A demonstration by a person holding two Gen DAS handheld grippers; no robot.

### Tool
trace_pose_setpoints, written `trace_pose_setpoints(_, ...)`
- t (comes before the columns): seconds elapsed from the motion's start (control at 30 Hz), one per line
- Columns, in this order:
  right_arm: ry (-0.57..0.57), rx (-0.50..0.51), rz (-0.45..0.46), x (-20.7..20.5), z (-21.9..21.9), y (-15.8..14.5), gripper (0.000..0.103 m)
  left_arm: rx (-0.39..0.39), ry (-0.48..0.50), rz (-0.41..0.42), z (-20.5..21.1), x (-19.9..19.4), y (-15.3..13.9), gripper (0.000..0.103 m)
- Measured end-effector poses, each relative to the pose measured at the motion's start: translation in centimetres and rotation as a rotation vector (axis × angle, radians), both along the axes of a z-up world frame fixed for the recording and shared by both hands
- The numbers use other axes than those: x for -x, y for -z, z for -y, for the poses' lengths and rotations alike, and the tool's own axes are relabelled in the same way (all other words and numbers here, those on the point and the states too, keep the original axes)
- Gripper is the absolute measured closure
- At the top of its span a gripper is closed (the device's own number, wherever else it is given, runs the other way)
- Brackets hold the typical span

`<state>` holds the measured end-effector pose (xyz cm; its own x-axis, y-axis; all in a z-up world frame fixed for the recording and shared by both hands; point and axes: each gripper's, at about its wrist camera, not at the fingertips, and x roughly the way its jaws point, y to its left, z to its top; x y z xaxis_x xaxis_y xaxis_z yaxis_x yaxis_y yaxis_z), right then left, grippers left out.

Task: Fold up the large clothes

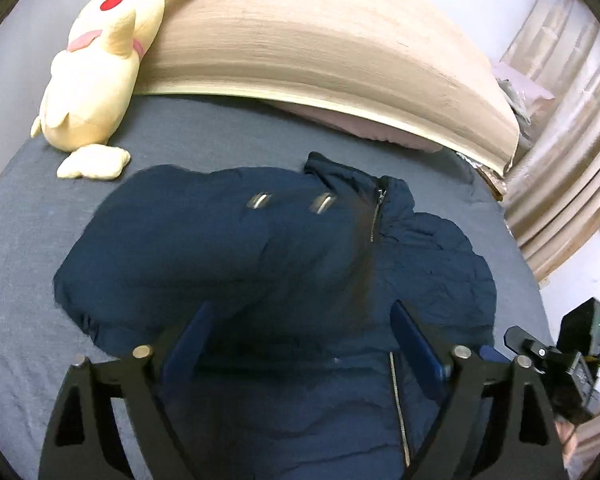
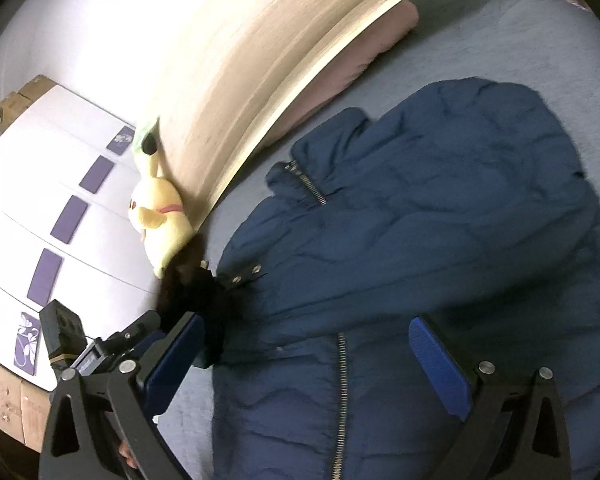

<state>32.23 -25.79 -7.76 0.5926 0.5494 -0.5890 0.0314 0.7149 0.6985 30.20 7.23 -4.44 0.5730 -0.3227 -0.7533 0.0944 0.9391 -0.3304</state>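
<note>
Left claw (image 1: 300,334): jaws spread wide, nothing between the blue pads, hanging just over the dark navy quilted puffer jacket (image 1: 260,248). Right claw (image 2: 312,364): also spread wide and empty, over the jacket's zipped front. We hold no fabric on either side.

The jacket lies on the grey-blue bed sheet (image 1: 16,240), zipper (image 2: 342,392) running up the middle, collar toward the pale wooden headboard (image 1: 300,40). One side looks folded in over the chest, its cuff with two metal snaps (image 1: 288,202) on top.

Risks from here, as we judge them:
- Puffy fill is springy; a released fold may creep open. Cause: no weight on it.
- Pads may pinch only the slick top shell, so the layer slides and the fold skews.
- Both claws sit close over the same zone; the right one's edge shows at the left view's border. Crossing paths could clash.
- Dark fur trim (image 2: 204,292) near the snaps could snag in a jaw.

Hard to read:
- Hem and lower jacket are cut off by the claw frames in both views.
- Whether the far sleeve is folded or just bunched, we cannot tell.
- Motion blur smears the headboard and fabric.
- The yellow plush toy (image 1: 96,80) sits against the headboard, well apart from the jacket. A pinkish pillow (image 2: 360,52) lies at the headboard's foot.
</note>
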Motion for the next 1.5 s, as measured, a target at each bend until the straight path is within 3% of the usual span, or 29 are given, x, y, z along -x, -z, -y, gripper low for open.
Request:
trace_pose_setpoints(0.13,-0.001,-0.008,-0.012,0.1,-0.5,0.0,0.0,0.074,0.013,0.028,0.2,0.6,-1.0,0.012)
trace_pose_setpoints(0.23,0.0,-0.038,-0.015,0.0,-0.5,0.2,0.0,0.081,-0.023,0.113,-2.1,2.0,-2.7,0.012)
trace_pose_setpoints(0.37,-0.031,-0.188,-0.044,-0.5,-1.9,1.1,0.0,0.098,-0.131,0.147,-7.6,4.2,-3.8,0.012)
trace_pose_setpoints(0.53,-0.133,-0.356,-0.1,-1.8,-9.0,2.5,0.0,0.091,-0.25,0.116,-13.5,6.2,-2.3,0.012)
trace_pose_setpoints(0.77,-0.107,-0.308,-0.173,-4.6,-15.7,5.1,0.002,0.087,-0.308,0.078,-17.4,8.4,0.8,0.012)
trace_pose_setpoints(1.0,-0.031,-0.341,-0.234,-5.4,-17.3,7.5,0.005,0.118,-0.333,0.048,-18.9,9.4,2.7,0.012)
trace_pose_setpoints(1.07,0.003,-0.339,-0.257,-5.5,-16.9,8.1,0.009,0.114,-0.335,0.048,-18.9,9.5,2.9,0.012)
trace_pose_setpoints(1.1,0.012,-0.325,-0.263,-5.6,-16.9,8.2,0.016,0.114,-0.338,0.046,-18.9,9.6,3.0,0.012)
trace_pose_setpoints(1.17,0.017,-0.267,-0.289,-5.9,-16.8,8.7,0.049,0.121,-0.339,0.041,-18.9,9.7,3.0,0.012)
trace_pose_setpoints(1.2,0.01,-0.217,-0.306,-6.1,-16.9,8.8,0.077,0.12,-0.339,0.041,-18.8,9.7,3.0,0.012)
trace_pose_setpoints(1.33,-0.037,-0.059,-0.25,-6.3,-17.5,7.0,0.087,0.112,-0.337,0.042,-18.5,9.8,2.8,0.012)
trace_pose_setpoints(1.5,-0.038,0.07,-0.118,-6.2,-15.9,2.3,0.088,0.106,-0.34,0.047,-18.3,9.6,2.5,0.012)
